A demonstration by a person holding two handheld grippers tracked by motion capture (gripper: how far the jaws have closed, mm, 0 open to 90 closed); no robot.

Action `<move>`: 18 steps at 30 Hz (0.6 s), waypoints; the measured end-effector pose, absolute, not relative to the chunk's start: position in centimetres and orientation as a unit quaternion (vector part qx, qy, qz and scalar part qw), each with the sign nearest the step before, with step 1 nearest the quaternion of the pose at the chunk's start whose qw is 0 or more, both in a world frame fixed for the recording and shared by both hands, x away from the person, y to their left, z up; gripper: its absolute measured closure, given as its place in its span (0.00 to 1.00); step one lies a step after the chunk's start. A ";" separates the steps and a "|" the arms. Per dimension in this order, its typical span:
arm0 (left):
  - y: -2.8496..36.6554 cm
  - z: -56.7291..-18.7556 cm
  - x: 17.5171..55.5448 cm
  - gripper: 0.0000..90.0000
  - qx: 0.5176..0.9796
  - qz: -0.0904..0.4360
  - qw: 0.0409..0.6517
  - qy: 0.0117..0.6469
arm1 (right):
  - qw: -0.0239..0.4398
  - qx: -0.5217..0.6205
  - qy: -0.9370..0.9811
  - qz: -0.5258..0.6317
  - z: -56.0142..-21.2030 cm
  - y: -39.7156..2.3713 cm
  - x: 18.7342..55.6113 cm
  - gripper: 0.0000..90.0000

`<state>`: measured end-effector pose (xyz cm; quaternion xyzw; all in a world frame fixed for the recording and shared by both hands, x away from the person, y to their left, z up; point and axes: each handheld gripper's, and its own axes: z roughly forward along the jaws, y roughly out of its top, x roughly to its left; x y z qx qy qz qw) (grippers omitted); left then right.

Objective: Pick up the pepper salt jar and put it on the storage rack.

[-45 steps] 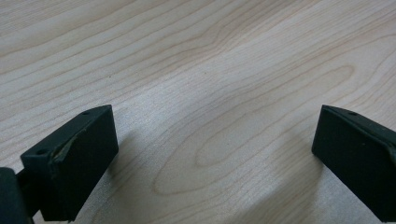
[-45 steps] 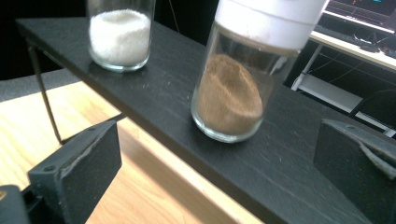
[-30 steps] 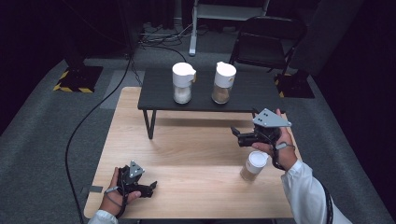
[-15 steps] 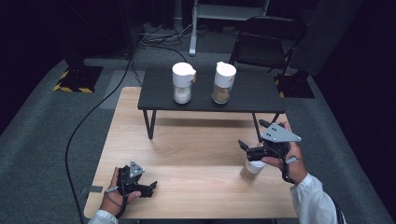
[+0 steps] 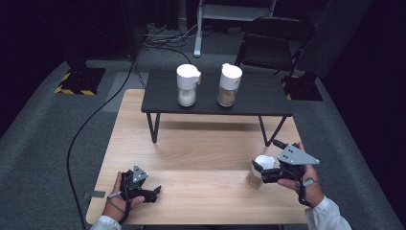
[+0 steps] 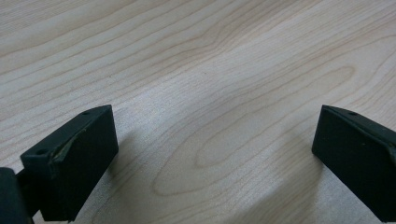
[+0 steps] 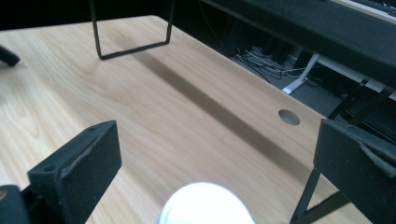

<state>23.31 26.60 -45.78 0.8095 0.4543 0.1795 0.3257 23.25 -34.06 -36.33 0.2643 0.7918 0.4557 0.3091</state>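
Observation:
A small jar with a white lid [image 5: 264, 162] stands on the wooden table [image 5: 201, 148] at the front right. My right gripper [image 5: 259, 173] is level with it, open, a jaw on each side of the jar. In the right gripper view the white lid [image 7: 205, 206] shows low between the wide-apart jaws of the right gripper [image 7: 217, 135], touching neither. My left gripper [image 5: 152, 190] rests at the front left, open over bare wood. The left gripper [image 6: 212, 116] has nothing between its jaws in its own view.
A low black table [image 5: 258, 96] stands across the far half of the wooden table, carrying two white-lidded jars, one with pale contents [image 5: 187, 85] and one with brown contents [image 5: 230, 85]. A folding chair [image 5: 273, 43] stands behind. A cable hole [image 7: 289, 117] sits in the wood.
My right gripper has come down and back toward the person, from above the jar to level with it. The left gripper has stayed still.

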 end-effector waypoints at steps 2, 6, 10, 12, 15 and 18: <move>26.6 -45.8 23.3 0.00 0.810 0.180 0.326 0.454 | 0.313 0.265 0.793 0.451 -36.8 -34.2 22.8 0.01; 26.6 -45.8 23.3 0.00 0.810 0.179 0.326 0.454 | 0.316 0.271 0.792 0.447 -37.5 -34.5 22.1 0.01; 26.6 -45.8 23.3 0.00 0.810 0.180 0.326 0.454 | 0.310 0.266 0.802 0.436 -38.4 -35.1 21.6 0.01; 26.6 -45.8 23.3 0.00 0.810 0.180 0.326 0.454 | 0.308 0.269 0.804 0.432 -38.9 -35.4 21.4 0.01; 26.6 -45.8 23.3 0.00 0.810 0.180 0.326 0.454 | 0.301 0.271 0.808 0.427 -39.5 -35.9 21.1 0.01; 26.6 -45.8 23.3 0.00 0.810 0.180 0.326 0.454 | 0.294 0.274 0.813 0.421 -40.1 -36.5 20.8 0.01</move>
